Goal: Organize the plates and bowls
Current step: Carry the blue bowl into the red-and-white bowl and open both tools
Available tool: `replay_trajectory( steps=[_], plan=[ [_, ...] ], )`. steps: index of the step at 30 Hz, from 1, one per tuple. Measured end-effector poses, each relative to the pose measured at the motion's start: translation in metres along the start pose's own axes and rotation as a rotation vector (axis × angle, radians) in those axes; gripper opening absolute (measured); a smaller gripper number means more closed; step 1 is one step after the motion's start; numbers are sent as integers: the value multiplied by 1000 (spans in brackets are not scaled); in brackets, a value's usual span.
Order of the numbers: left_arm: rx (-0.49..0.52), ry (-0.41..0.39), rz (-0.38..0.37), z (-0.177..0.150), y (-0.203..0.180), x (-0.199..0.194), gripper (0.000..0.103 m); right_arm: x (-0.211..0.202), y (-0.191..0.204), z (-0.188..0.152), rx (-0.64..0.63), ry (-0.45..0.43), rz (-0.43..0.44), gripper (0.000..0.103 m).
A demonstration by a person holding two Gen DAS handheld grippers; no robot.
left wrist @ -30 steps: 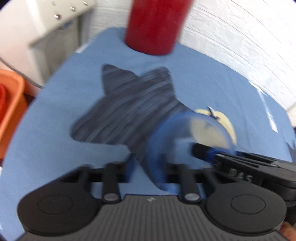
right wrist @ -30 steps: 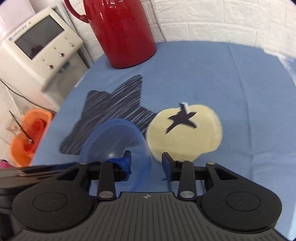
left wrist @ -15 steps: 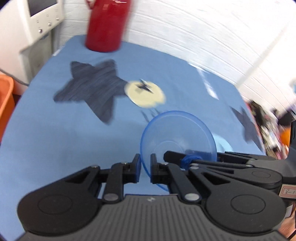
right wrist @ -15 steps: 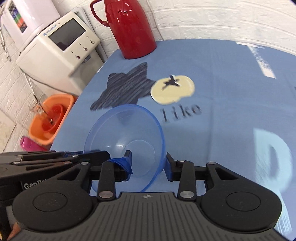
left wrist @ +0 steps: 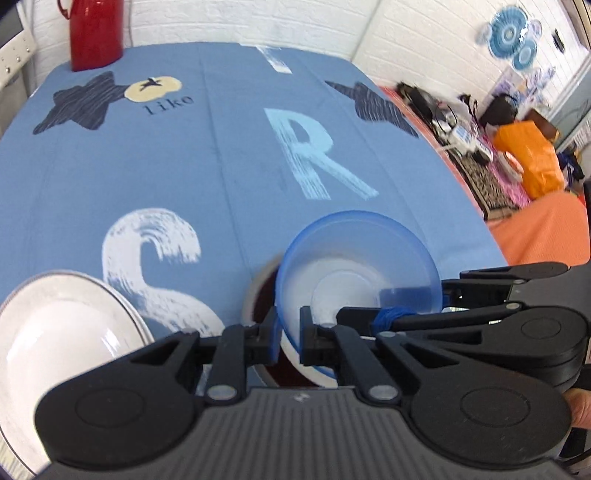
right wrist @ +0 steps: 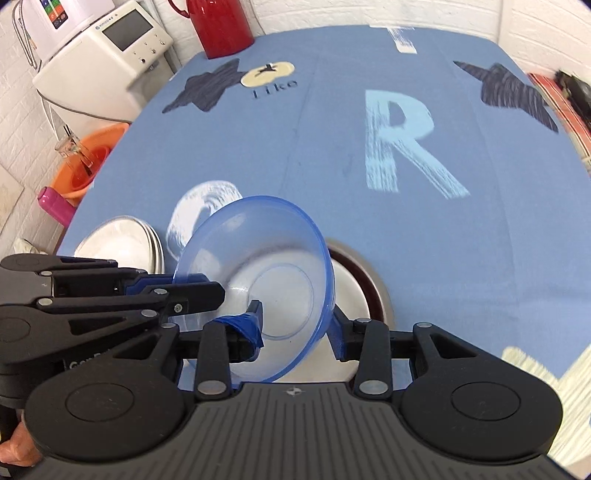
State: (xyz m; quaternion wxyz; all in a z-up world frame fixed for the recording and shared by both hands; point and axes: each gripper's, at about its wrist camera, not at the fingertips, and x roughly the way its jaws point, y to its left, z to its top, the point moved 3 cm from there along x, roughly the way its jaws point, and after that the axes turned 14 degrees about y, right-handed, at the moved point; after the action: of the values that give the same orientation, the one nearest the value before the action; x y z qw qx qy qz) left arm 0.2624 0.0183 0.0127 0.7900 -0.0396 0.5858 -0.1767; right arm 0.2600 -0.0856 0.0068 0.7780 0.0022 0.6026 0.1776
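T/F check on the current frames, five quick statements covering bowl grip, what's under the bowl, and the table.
1. Both grippers grip the blue bowl. True: left gripper and right gripper each pinch its rim.
2. The bowl rests flat on the tablecloth. False: it is tilted, above a white bowl.
3. A stack of metal plates sits left of it. True.
4. The red jug is lying on its side. False: upright, at the far edge.
5. The cloth shows a letter R. True.
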Motion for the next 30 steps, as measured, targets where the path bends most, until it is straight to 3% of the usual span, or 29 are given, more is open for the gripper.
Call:
replay_trajectory(
  steps=[5, 10, 12, 14, 16, 25, 30],
  plan=[
    [20, 10, 34, -4, -7, 15, 0, 11, -7, -8, -3, -8, -35, 21],
    [49, 16, 30, -2, -6, 13, 1, 10, -13, -8, 10, -19, -15, 21],
    [38, 18, 18, -2, -2, 10, 14, 6, -13, -13, 13, -29, -19, 21],
    [19, 11, 41, -2, 4, 7, 42, 2, -15, -13, 18, -39, -23, 21],
    [9, 9, 26, -2, 10, 5, 51, 0, -17, -12, 32, -44, -20, 22],
    [-31, -11, -6, -9, 25, -6, 52, -8, -25, -17, 50, -90, -58, 24],
    [-29, -67, -35, -16, 20, -20, 55, -19, -37, -34, 90, -158, 0, 24]
  ],
)
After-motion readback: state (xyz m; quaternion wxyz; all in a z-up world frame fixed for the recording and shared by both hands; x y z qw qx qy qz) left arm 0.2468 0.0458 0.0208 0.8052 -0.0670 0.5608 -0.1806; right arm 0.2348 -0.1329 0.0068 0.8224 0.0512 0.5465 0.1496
